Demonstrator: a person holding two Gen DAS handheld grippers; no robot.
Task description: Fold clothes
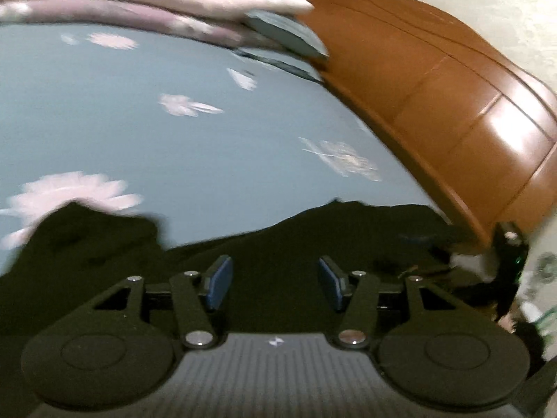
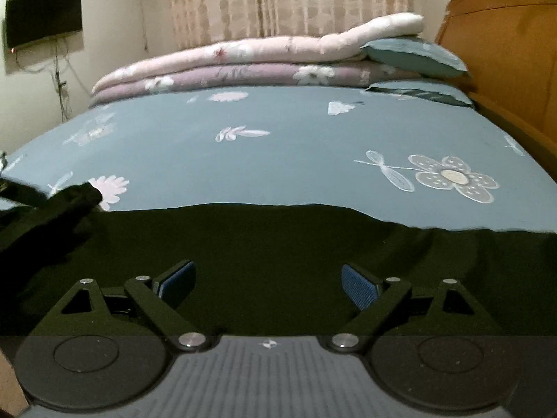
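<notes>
Left view: left gripper [image 1: 275, 284] spread apart, empty, over dark garment [image 1: 285, 244] lying on blue floral bedsheet [image 1: 174, 132]; brown headboard [image 1: 435, 104] beside. Right view: right gripper [image 2: 268, 284] gaping wider, empty, above garment; curtain [image 2: 289, 3], wall screen [image 2: 43, 15] beyond sheet.

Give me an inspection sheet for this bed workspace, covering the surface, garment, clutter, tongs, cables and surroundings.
Surface: blue floral bedsheet, mostly bare.
Job's things: dark garment spread at the near edge; one part bunched at left.
Clutter: folded quilts and pillows stacked at the far side.
Grippers: left tongs open, over the garment; right tongs open, over the garment; neither holds anything.
Cables: wires hang below a wall screen.
Surroundings: wooden headboard, curtain.
</notes>
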